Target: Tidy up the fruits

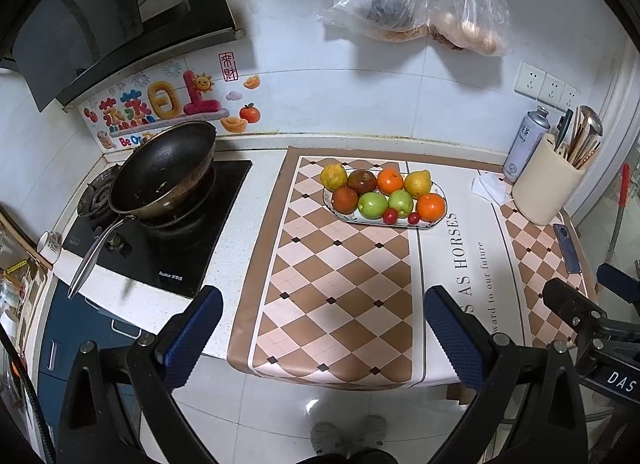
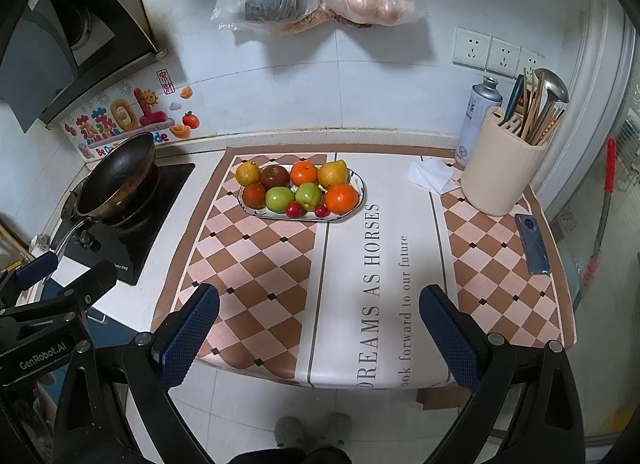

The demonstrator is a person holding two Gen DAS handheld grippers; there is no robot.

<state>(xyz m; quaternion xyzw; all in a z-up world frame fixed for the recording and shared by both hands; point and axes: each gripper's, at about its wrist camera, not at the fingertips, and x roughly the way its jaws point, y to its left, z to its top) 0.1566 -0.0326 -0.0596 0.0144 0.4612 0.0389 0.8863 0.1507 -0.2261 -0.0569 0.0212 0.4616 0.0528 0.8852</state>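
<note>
- The checkered mat [image 2: 256,264] covers the counter, its white printed band running down the middle.
- A black wok [image 1: 164,171] sits on the stove at the far left, handle pointing toward the counter edge.
- Left gripper [image 1: 322,328] hovers low over the mat's near edge, jaws spread wide, nothing between the blue pads.
- Right gripper [image 2: 320,324] hangs just beside it, jaws likewise spread wide and empty.
- A cream utensil holder [image 2: 500,167] stands at the back right, a spray can [image 2: 478,119] just behind it.
- And there's the oval plate [image 2: 358,183], on the mat near the back, well apart from both grippers, loaded with fruit.
- Back row: a lemon, a dark red apple [image 2: 275,175], an orange, another lemon.
- Front row: a red apple, two green apples [image 2: 280,199], an orange [image 2: 341,198].
- A phone [image 2: 532,242] lies near the mat's right edge.
- Two small red cherries [image 2: 293,209] sit at the plate's front rim.
</note>
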